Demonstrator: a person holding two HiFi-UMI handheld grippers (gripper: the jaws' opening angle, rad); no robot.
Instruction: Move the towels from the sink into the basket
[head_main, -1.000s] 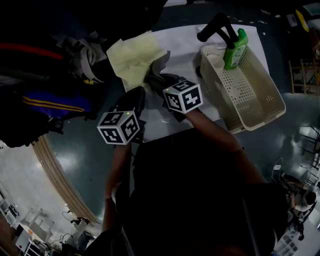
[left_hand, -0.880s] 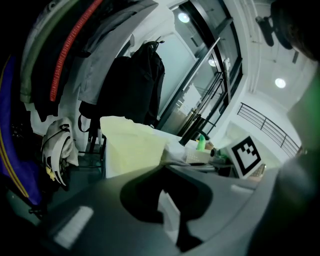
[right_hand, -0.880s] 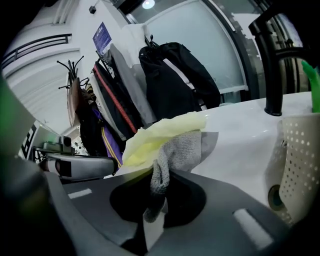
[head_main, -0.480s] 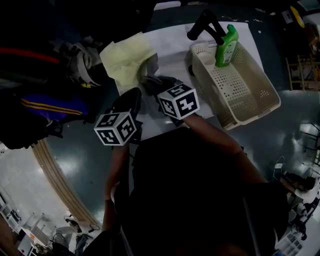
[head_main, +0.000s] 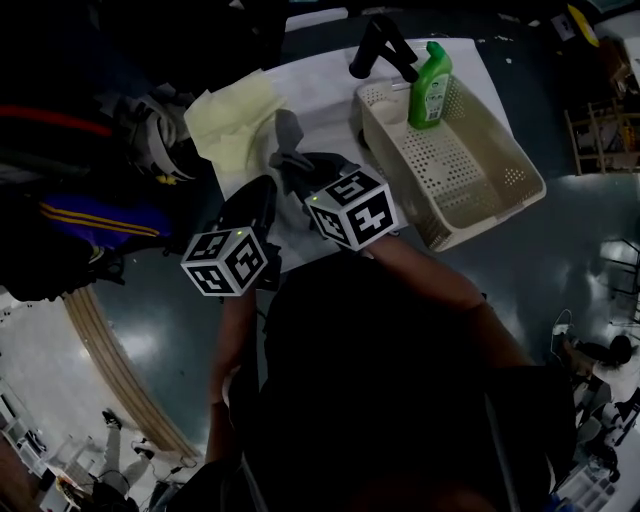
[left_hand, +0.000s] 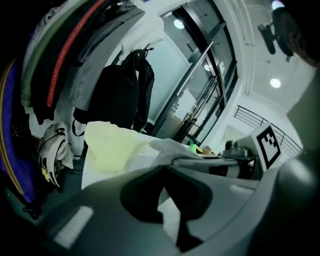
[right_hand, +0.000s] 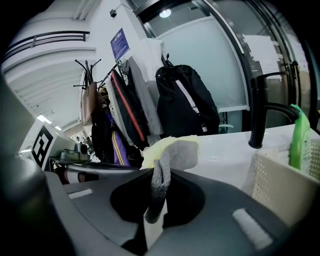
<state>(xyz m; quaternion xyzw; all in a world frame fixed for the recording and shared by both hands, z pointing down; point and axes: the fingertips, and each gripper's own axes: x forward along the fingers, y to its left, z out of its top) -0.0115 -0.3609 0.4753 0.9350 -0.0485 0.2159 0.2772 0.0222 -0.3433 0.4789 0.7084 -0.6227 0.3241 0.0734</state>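
Observation:
On the white sink top (head_main: 325, 95) lies a pale yellow towel (head_main: 232, 118) (left_hand: 111, 147). A grey towel (head_main: 287, 140) (right_hand: 172, 155) is beside it, a fold pinched up between the jaws of my right gripper (head_main: 300, 168) (right_hand: 151, 216), which is shut on it. Just left of it my left gripper (head_main: 263, 197) (left_hand: 170, 212) is shut with nothing in it, at the near edge of the yellow towel. The cream perforated basket (head_main: 470, 195) (right_hand: 280, 187) stands to the right, with no towel in it.
A green bottle (head_main: 428, 85) (right_hand: 300, 140) stands in the basket's far corner beside a black faucet (head_main: 383, 45) (right_hand: 260, 110). Coats and bags (right_hand: 130, 100) hang on a rack past the left end. Dark floor (head_main: 580, 240) surrounds the table.
The right gripper has closed on the grey towel and drawn a fold of it up off the surface. The left gripper has barely moved. The head view has shifted a little.

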